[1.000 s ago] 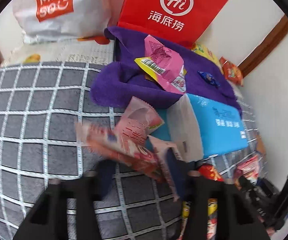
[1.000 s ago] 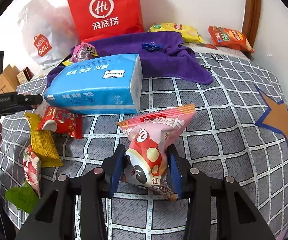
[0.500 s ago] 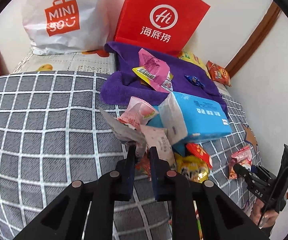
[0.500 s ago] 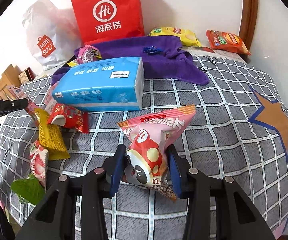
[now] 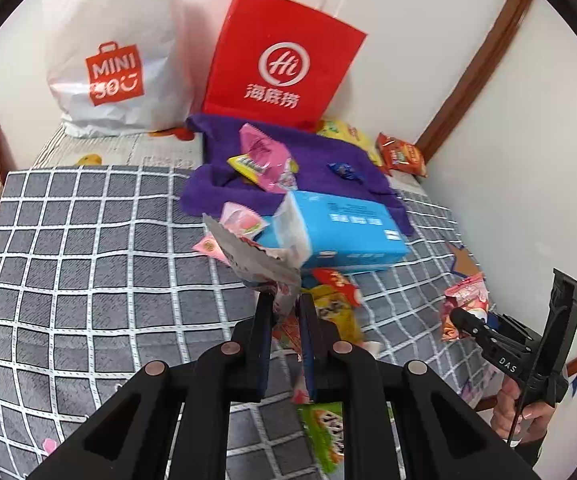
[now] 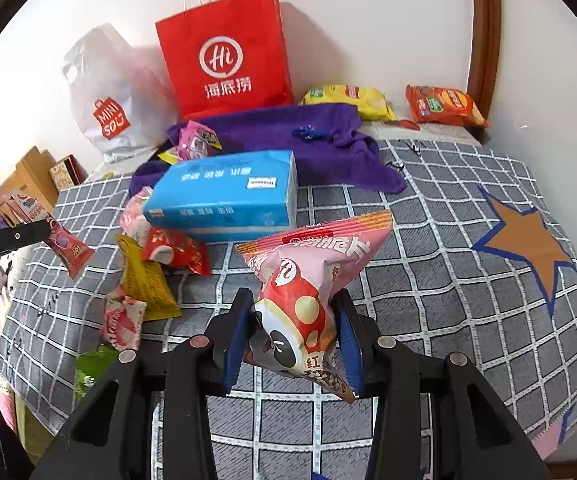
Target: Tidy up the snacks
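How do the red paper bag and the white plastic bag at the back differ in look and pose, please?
The red paper bag stands stiff and flat-sided with twisted cord handles; the white plastic bag slumps, crumpled and rounded. The red bag bears a white round logo, the white bag a red one. Both rest against the wall.

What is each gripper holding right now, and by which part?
Left gripper: a thin pink-and-silver snack packet, pinched at its lower end. Right gripper: a puffy pink snack bag with a red mushroom print, clamped across its lower half.

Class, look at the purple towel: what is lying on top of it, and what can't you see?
On the purple towel lie a pink snack packet and a small blue wrapped candy. The blue tissue pack hides its front edge; anything beneath the towel is covered.
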A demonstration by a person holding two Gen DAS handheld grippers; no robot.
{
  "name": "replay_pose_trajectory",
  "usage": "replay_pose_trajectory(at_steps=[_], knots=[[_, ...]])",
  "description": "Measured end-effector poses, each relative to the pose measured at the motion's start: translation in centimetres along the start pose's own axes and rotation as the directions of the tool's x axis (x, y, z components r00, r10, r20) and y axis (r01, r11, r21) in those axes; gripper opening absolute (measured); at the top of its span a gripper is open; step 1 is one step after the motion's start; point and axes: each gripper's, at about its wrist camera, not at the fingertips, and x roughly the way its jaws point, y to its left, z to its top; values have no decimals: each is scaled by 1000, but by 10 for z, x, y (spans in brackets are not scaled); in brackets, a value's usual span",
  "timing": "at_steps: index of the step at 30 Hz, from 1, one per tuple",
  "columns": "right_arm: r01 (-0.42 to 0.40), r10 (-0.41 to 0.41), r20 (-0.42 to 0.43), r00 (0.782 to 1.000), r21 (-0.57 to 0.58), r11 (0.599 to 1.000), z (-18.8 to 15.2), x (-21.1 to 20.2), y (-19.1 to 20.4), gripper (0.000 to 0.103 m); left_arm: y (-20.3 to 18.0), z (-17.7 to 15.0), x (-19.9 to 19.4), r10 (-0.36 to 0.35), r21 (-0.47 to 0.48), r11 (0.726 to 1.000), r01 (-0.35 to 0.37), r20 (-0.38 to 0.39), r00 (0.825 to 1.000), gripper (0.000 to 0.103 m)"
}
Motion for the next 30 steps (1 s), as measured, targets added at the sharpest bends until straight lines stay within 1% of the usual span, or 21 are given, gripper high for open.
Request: replay_pose_trajectory(at_steps=[5, 13, 21, 30], knots=[[-10, 10, 32, 999, -3, 1000, 4, -17, 3, 41, -17, 1, -12, -36, 26, 999, 35, 23, 999, 13], [-21, 23, 75, 997, -23, 1000, 16, -31, 11, 41, -33, 2, -18, -54, 48, 997, 53, 26, 998, 13], [-42, 48, 112, 993, -56, 998, 32, -40, 25, 41, -42, 7, -24, -57, 57, 997, 55, 35, 998, 13], [-56, 68, 140, 988, -83, 995, 59, -42, 35, 41, -54, 29, -28, -49, 80, 996, 44, 59, 997, 13]])
